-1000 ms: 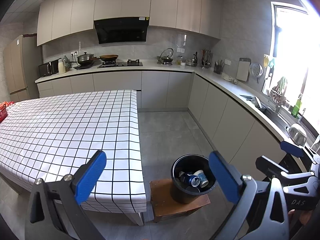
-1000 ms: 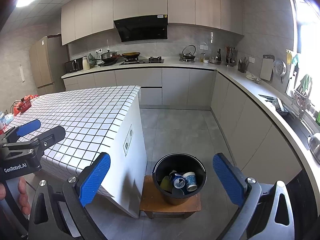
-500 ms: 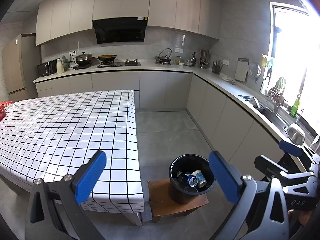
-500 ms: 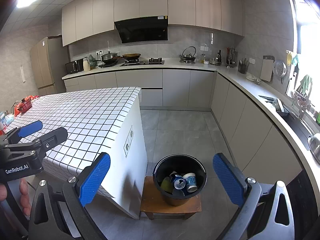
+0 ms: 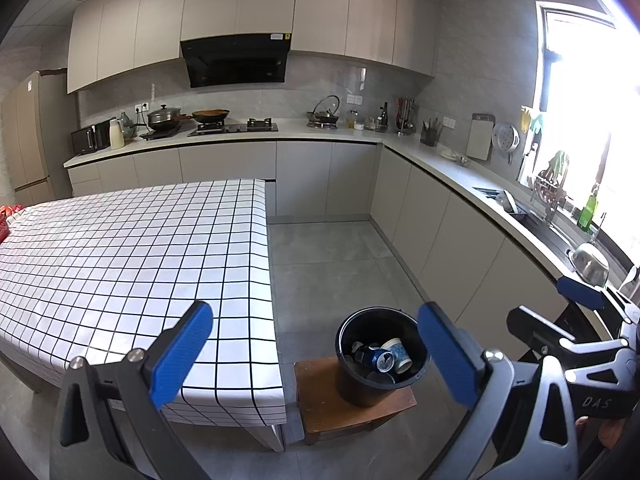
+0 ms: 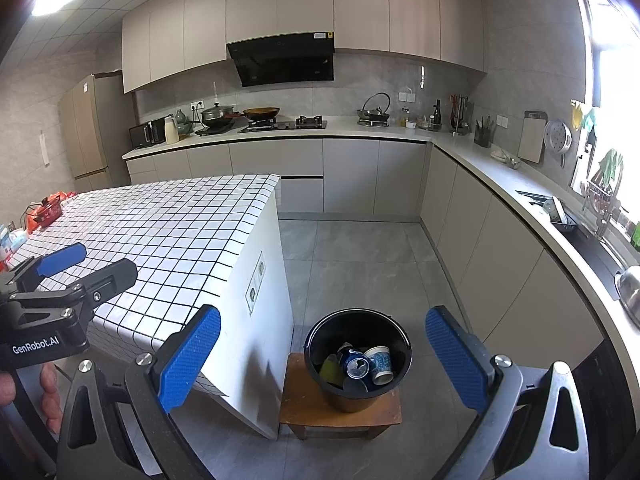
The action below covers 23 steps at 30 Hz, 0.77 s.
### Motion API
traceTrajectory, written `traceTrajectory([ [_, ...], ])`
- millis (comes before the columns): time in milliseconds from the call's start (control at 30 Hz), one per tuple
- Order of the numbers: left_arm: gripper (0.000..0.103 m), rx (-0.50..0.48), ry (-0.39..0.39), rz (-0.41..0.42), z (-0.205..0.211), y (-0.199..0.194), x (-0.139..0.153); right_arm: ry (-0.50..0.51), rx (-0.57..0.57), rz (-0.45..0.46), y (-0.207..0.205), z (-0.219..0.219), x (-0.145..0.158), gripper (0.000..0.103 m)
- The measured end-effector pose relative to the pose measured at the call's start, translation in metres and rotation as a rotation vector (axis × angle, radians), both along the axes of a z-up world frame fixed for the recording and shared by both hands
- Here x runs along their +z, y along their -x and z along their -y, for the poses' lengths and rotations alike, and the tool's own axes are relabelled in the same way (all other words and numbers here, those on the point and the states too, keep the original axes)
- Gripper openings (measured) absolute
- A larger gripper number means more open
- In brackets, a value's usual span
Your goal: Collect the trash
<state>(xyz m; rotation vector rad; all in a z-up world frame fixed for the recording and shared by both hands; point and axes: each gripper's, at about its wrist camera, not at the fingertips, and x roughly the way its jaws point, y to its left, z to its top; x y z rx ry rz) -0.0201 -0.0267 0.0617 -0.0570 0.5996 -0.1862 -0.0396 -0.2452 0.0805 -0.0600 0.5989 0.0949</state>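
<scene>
A black bucket [image 5: 380, 384] [image 6: 356, 392] stands on a low wooden stool [image 5: 332, 408] [image 6: 304, 404] beside the table's end. Inside it lie a blue can [image 5: 378, 358] [image 6: 356, 366], a patterned paper cup [image 5: 398, 354] [image 6: 380, 364] and a yellow-green item [image 6: 330, 368]. My left gripper [image 5: 316, 354] hangs open above the table corner and the bucket, nothing between its blue pads. My right gripper [image 6: 322, 354] is open too, high over the bucket and empty. Each gripper shows at the edge of the other's view.
A table with a black-grid white cloth [image 5: 120, 264] [image 6: 168, 232] fills the left. Red items [image 6: 46, 210] sit at its far left end. Grey tiled floor [image 5: 332, 256] runs between the table and an L-shaped counter [image 5: 460, 168] with stove, pots and sink.
Both views have barely shifted; the left wrist view drifted slightly, with the bucket a touch lower-left in frame. Both grippers stay open and empty.
</scene>
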Motion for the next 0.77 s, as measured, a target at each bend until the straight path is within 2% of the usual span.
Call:
traceTrajectory([
  [500, 0.103, -0.007, -0.039, -0.023, 0.0, -0.008, -0.011, 0.003, -0.004, 0.002, -0.001, -0.001, -0.004, 0.103],
  [700, 0.103, -0.038, -0.015, -0.014, -0.002, -0.008, -0.011, 0.002, -0.004, 0.0, -0.002, -0.002, -0.004, 0.103],
  [767, 0.103, -0.041, -0.013, -0.035, -0.002, -0.01, -0.013, 0.001, -0.004, 0.0, -0.003, -0.001, -0.004, 0.103],
])
